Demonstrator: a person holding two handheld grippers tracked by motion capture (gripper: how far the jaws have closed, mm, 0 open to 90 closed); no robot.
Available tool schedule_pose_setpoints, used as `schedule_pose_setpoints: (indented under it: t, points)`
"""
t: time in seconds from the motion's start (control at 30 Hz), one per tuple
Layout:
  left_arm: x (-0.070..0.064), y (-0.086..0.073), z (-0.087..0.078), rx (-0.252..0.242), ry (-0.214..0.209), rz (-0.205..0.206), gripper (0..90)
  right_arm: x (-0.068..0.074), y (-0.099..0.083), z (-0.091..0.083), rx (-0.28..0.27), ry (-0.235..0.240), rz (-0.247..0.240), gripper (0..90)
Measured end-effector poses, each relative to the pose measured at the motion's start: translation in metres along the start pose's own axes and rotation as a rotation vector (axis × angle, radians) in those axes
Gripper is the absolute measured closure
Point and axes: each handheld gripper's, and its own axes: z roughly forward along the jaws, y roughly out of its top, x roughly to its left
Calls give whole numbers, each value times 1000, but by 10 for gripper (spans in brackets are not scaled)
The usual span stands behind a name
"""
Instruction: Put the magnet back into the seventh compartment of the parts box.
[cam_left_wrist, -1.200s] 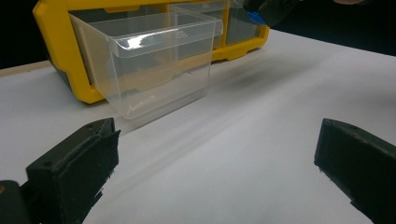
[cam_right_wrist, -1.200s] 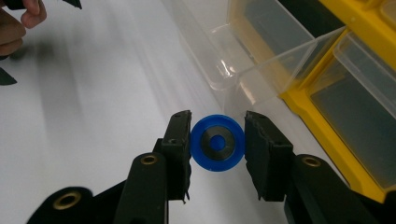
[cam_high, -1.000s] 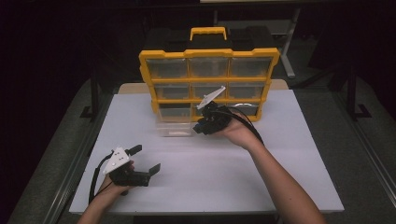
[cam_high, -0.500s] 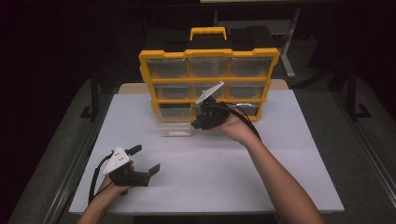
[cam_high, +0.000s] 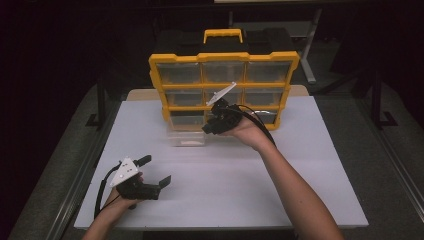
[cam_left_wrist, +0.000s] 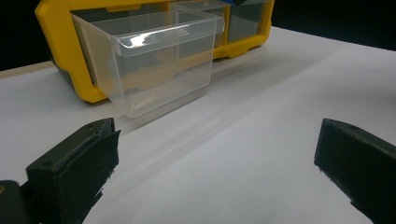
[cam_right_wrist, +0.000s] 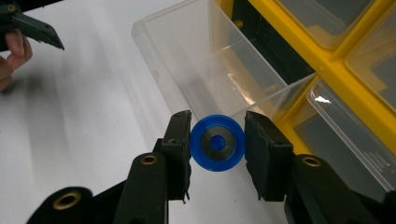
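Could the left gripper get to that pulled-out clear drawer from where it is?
Probably yes. The left gripper is open, and bare white table lies between it and the clear drawer; the right gripper hovers off to one side.

White table (cam_high: 300, 190): yellow organizer case (cam_high: 160, 80) upright at far edge, clear drawer (cam_high: 186, 137) pulled out onto tabletop.

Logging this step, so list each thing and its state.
Right claw: shut on blue disc.
Left claw: open, empty, low over table.
Clear drawer: pulled out of organizer, looks empty.
Other drawers: pushed in.
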Motion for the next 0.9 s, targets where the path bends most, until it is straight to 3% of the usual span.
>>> schedule_pose_setpoints:
  t: [0.9]
  points:
    - [0,1,-1,-3,-1,-6,0,-1,29,13,-11,-8,-10,614]
